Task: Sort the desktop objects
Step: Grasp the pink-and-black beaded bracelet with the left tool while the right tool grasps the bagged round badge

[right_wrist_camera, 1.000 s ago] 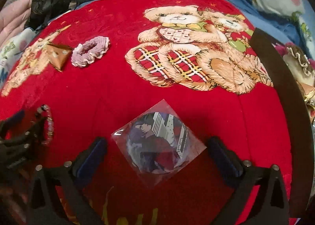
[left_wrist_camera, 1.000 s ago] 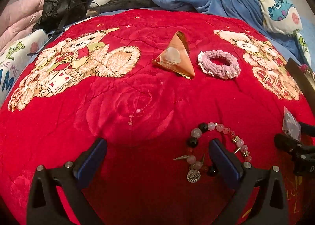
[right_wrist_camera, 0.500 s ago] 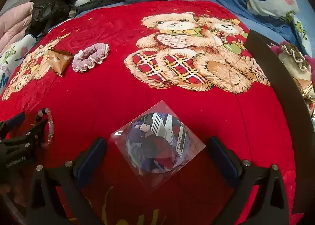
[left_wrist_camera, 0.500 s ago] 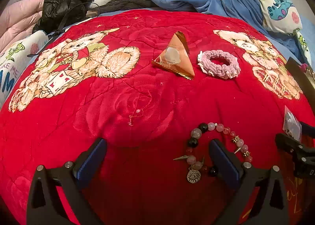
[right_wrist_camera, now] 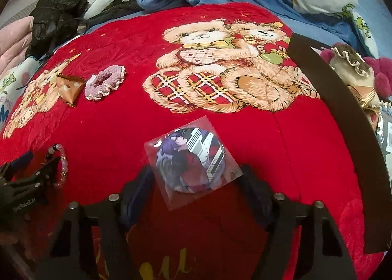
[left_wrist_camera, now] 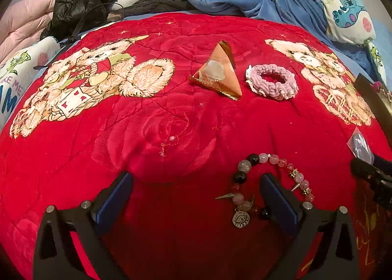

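Two tongs sit low over my red blanket. My right tongs are closing around the bagged badge, pads not yet pressing; my left tongs gape wide beside the bead bracelet.

Both wrist cameras look steeply down along their fingers, close above the red blanket. Shared ground: the purple scrunchie and foil pyramid packet, ahead of the left fingers, far left of the right fingers.
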The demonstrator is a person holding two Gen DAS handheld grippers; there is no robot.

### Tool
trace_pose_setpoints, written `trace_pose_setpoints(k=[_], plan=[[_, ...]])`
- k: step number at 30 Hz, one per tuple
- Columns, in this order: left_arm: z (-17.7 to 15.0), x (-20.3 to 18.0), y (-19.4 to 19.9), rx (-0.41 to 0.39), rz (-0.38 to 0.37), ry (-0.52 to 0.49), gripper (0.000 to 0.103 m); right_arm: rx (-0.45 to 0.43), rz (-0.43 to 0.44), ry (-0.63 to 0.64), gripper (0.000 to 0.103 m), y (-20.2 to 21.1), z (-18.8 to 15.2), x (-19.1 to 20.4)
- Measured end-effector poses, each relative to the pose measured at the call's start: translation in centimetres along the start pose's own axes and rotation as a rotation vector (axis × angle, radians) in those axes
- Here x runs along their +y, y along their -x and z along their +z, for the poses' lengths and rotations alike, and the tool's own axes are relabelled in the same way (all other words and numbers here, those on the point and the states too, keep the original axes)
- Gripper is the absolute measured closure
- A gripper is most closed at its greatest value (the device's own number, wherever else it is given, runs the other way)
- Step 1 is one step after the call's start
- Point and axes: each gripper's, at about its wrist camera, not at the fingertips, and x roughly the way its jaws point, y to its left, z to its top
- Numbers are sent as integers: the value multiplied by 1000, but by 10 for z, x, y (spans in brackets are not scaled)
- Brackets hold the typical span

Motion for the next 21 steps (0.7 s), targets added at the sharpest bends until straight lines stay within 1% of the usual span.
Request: trace_pose_setpoints(k=[3,5,6,8,9,11,12,13,14,15,17,18,19,20,21], plan=[[0,-2,5,-14,-14,-8,11,-3,2,-8,35,0,0,-2],[-2,-4,9,-24,-17,-20,22,-4,7,-13,36,1,0,-3],[-2,-5,11,-29,-15,-23,24,-2,9,-14,36,2,0,-4],[-3,-4,15,-36,-15,-22,38,0,10,-18,38,2,0,-4],[-2,-4,16,-39,-16,-17,42,0,11,-23,38,2,0,-5],[-2,-1,20,-40,-16,-2,58,-4,11,-29,39,4,0,-6],[-3,2,22,-40,-16,6,62,-5,9,-31,39,4,-1,-6],[-3,4,24,-38,-22,16,69,-7,3,-27,44,5,-1,-5],[-2,4,24,-38,-25,19,77,-9,-12,-19,48,6,-1,-4],[-3,5,26,-36,-37,20,82,-11,-15,-17,48,8,-2,-4],[-4,4,29,-33,-39,23,90,-14,-4,-13,50,10,-4,-4],[-3,4,29,-31,-38,23,91,-14,-2,-11,51,11,-5,-5],[-4,4,31,-26,-40,25,92,-14,1,-13,58,11,-5,-6],[-4,6,32,-23,-45,32,93,-15,-1,-18,63,12,-5,-8],[-4,8,34,-19,-52,41,93,-14,12,-34,64,14,-5,-12]])
